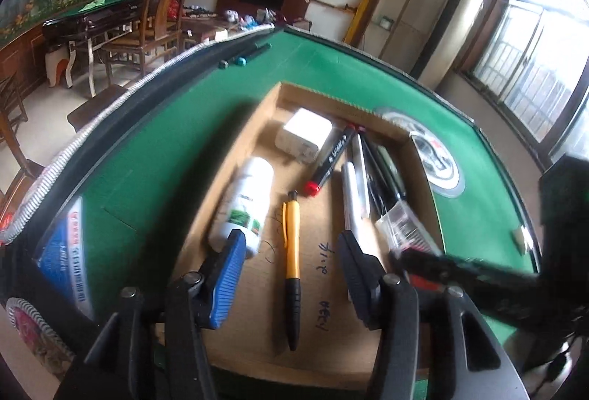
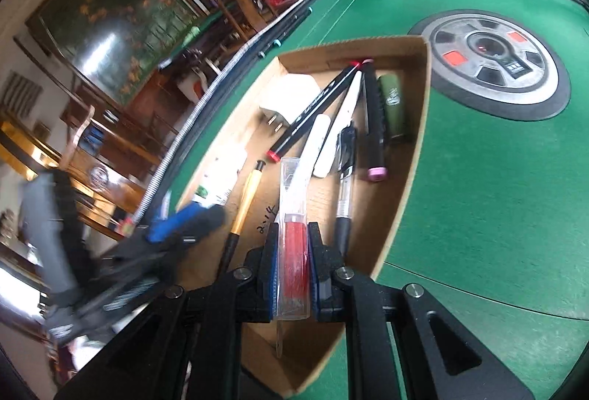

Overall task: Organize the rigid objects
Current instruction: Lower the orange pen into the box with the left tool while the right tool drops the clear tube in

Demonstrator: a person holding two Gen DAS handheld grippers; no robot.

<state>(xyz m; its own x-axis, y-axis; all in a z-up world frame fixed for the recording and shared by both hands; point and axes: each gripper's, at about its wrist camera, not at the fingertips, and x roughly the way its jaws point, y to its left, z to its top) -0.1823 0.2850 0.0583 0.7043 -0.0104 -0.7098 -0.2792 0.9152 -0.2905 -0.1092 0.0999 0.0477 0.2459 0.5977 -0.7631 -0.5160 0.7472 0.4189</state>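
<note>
An open cardboard box (image 1: 324, 308) lies on the green table (image 1: 154, 157). Inside lie a white bottle (image 1: 246, 201), a white charger (image 1: 305, 135), an orange pen (image 1: 292, 252), a black marker with a red cap (image 1: 331, 160) and several more pens. My left gripper (image 1: 292, 267) hangs open low over the box. The orange pen lies on the box floor between its fingers, untouched. My right gripper (image 2: 293, 252) is shut on a clear plastic case with red contents (image 2: 293, 245), held above the box's near end (image 2: 416, 149). In the left wrist view that case (image 1: 401, 227) shows blurred at the right.
A round metal hub (image 2: 489, 65) sits in the felt to the right of the box. Two dark pens (image 1: 250, 52) lie at the table's far rim. A blue and white packet (image 1: 62, 252) lies at the left edge. Chairs and another table stand beyond.
</note>
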